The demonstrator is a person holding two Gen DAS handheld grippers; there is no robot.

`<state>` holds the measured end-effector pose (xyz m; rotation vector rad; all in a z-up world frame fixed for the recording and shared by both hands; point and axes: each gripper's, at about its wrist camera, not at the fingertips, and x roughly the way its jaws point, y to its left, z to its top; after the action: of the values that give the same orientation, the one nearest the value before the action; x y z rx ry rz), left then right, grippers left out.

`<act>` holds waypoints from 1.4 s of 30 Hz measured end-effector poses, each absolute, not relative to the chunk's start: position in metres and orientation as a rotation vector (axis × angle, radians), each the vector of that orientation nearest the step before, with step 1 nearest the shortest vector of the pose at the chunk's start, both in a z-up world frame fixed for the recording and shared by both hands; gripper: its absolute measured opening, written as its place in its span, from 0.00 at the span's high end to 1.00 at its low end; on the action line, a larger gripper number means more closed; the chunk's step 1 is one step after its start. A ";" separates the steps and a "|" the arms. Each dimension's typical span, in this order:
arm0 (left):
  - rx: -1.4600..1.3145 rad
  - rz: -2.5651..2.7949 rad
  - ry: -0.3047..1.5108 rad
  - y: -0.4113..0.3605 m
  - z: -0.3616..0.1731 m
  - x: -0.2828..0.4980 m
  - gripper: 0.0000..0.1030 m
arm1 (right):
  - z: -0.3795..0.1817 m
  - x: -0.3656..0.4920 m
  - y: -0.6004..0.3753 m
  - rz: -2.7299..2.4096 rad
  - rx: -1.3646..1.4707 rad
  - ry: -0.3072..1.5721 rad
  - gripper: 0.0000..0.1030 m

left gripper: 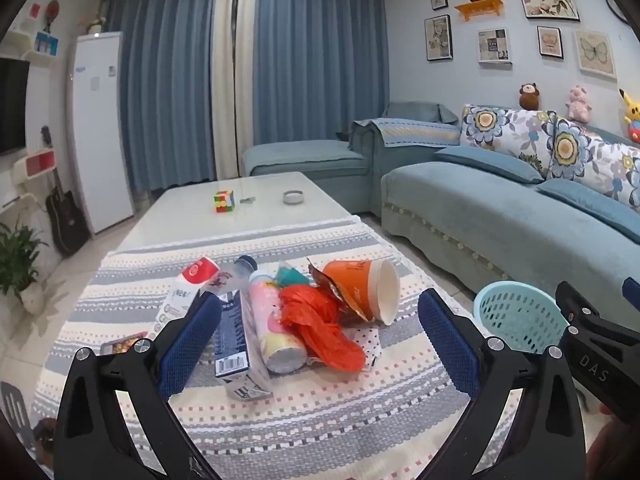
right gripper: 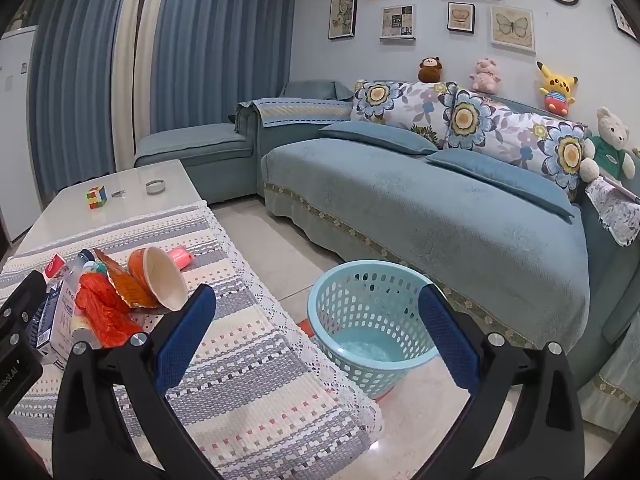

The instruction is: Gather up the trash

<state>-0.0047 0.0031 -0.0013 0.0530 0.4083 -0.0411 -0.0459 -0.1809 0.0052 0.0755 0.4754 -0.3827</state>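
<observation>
A heap of trash lies on the striped cloth (left gripper: 304,420) of the low table. It holds an orange paper cup (left gripper: 362,290) on its side, a crumpled orange bag (left gripper: 320,326), a pink tube (left gripper: 276,332), a dark blue carton (left gripper: 232,336), a plastic bottle (left gripper: 234,272) and a red and white pack (left gripper: 192,280). My left gripper (left gripper: 320,336) hovers just before the heap, open, nothing between its fingers. My right gripper (right gripper: 316,330) is open too, over the table's right edge, facing the light blue basket (right gripper: 370,322) on the floor. The cup (right gripper: 162,280) and bag (right gripper: 104,312) appear at its left.
A cube puzzle (left gripper: 224,201) and a small round dish (left gripper: 294,197) sit on the bare far half of the table. A blue sofa (right gripper: 440,216) with flowered cushions runs along the right. A pink item (right gripper: 181,258) lies on the cloth beyond the cup. A white cabinet (left gripper: 102,128) and guitar (left gripper: 66,216) stand at left.
</observation>
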 end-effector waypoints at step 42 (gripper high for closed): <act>0.040 -0.046 0.389 0.005 0.001 -0.008 0.07 | 0.010 -0.045 -0.177 -0.384 0.071 0.470 0.07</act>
<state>-0.0082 0.0049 0.0006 0.0403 0.3888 -0.0459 -0.0455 -0.1766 0.0097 0.0705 0.4702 -0.3840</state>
